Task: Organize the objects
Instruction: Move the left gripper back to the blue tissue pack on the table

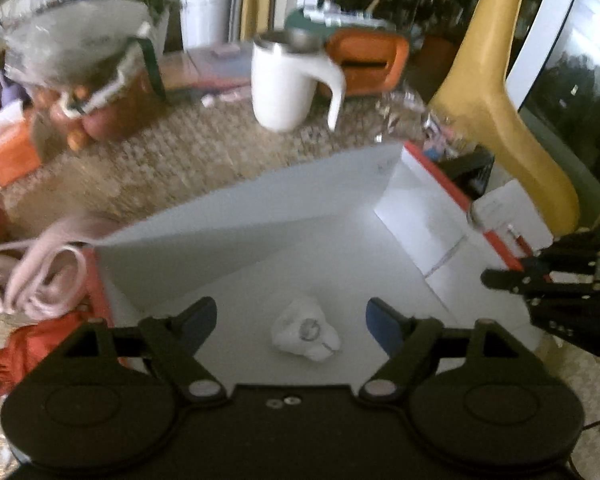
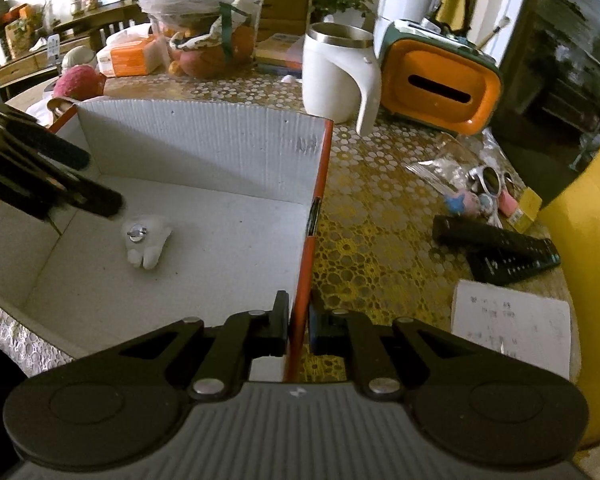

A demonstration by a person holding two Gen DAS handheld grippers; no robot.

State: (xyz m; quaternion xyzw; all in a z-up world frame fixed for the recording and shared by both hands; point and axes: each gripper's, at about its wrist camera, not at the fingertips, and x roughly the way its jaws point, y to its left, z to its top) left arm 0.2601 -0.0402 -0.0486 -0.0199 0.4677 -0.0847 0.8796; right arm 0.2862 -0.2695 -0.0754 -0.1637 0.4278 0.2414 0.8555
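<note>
Round tabletop (image 2: 364, 208) under a gold-and-white lace-patterned cloth, crowded along its far side. Open cardboard box (image 2: 204, 140) — white inside, orange-red outside — resting near the front edge, almost bare inside. Behind it, a clear bag of oranges and other fruit (image 2: 208, 44), an orange tissue holder with a dark slot (image 2: 440, 88) and a white mug with a steel rim (image 2: 336, 76), standing upright just beside the holder. To the box's right, well apart from it, two black remote controls (image 2: 500, 250) lying one across the other, a white paper slip (image 2: 512, 324) near them, and white-framed sunglasses (image 2: 494, 180) among small pastel trinkets. Left of the box, blurred in the left wrist view, a coil of pale pink cord (image 1: 48, 272).

Right gripper (image 2: 299, 326) low at the box's near right wall, jaws pressed together on the wall's orange edge, one finger inside the box and one outside. Left gripper (image 1: 290, 320) above the box floor, jaws spread wide with nothing between the pads.

Smallest — a small white plush keychain with a metal ring (image 1: 305, 330) lying alone on the box floor, directly below the spread jaws and clear of them, apart from every wall.
</note>
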